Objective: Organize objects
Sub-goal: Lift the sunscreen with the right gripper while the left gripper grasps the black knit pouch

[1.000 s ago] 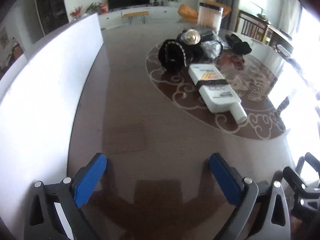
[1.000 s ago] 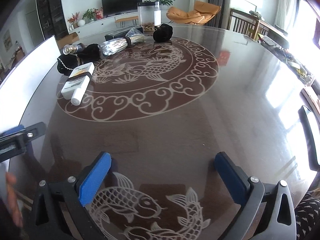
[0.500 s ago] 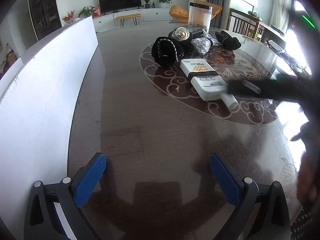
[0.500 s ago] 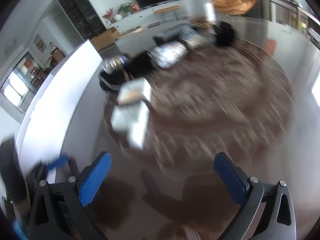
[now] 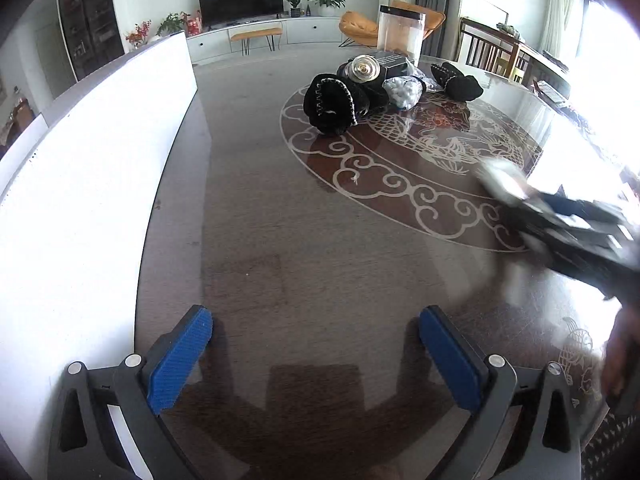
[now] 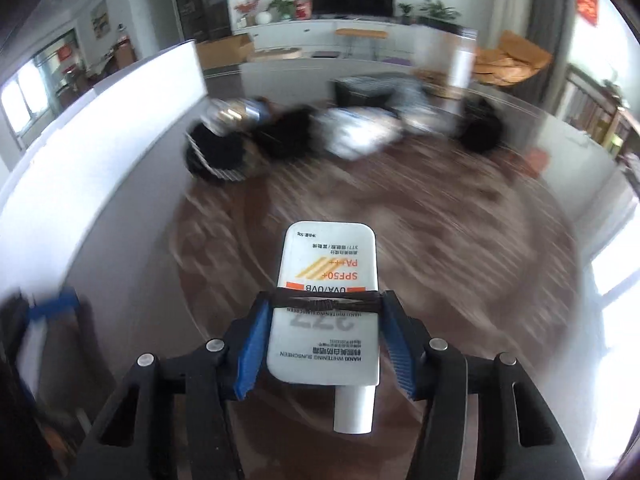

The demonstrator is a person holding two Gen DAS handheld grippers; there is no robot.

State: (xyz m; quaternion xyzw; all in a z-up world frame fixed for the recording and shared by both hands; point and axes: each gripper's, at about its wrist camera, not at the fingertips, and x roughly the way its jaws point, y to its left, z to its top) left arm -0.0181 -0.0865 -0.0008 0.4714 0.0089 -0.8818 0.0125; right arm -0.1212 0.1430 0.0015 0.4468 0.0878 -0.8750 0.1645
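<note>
Right tool (image 6: 326,336): jaws just closed, clamped on a white sunscreen bottle (image 6: 326,312) bound by a black band, cap toward the camera. Left tool (image 5: 316,356): jaws apart, nothing between. Worktop (image 5: 280,240): black pouch (image 5: 332,106), bagged items and clear jar (image 5: 400,32) are grouped beyond, white board (image 5: 80,184) alongside.

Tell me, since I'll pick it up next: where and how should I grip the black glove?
Probably the cuff end with the white stitching of the black glove, coming from above on the near side. It lies slumped on the table, and the jar and bag crowd its far side.
</note>
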